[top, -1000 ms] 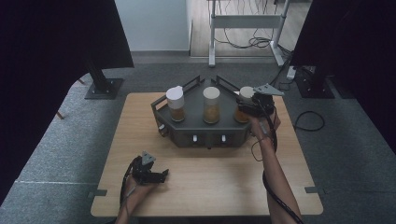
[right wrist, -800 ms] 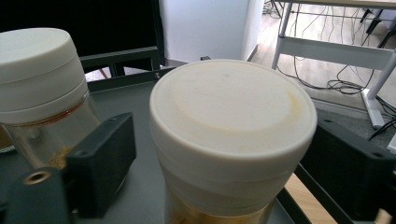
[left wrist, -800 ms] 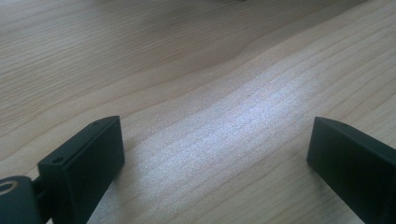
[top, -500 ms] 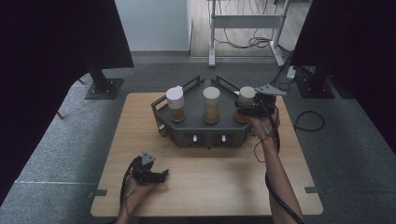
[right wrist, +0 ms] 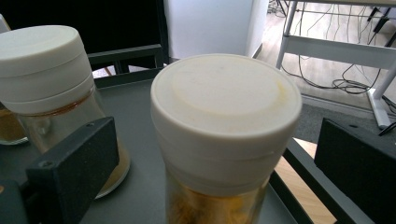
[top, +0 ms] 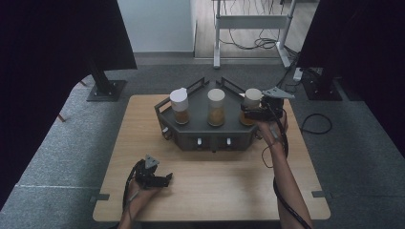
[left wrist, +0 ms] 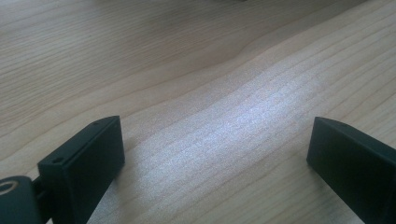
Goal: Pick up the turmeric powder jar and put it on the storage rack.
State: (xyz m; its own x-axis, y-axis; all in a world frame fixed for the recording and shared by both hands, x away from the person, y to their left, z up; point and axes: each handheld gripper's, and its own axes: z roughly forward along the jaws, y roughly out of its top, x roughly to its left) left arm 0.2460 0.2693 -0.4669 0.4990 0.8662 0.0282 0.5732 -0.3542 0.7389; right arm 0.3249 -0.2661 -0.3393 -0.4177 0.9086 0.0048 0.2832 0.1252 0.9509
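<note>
Three white-capped jars are held on the dark tray (top: 191, 129); the rightmost jar (right wrist: 224, 140) is straddled, seemingly untouched, by the open-jawed right gripper (top: 260, 110), while the left gripper (top: 154, 177) is rested spread on the table (top: 229, 191) before the tray.

The person's left hand (top: 136, 193) is resting low at the near side of the high view, holding the left gripper (top: 162, 180) with its jaws pointing toward the person's right and standing wide apart with nothing between them. The right forearm (top: 286, 186) is reaching forward, the right hand (top: 272, 130) is gripping the right gripper (top: 247, 110) at the far end, and its jaws are spread apart, not pressing on anything.
</note>
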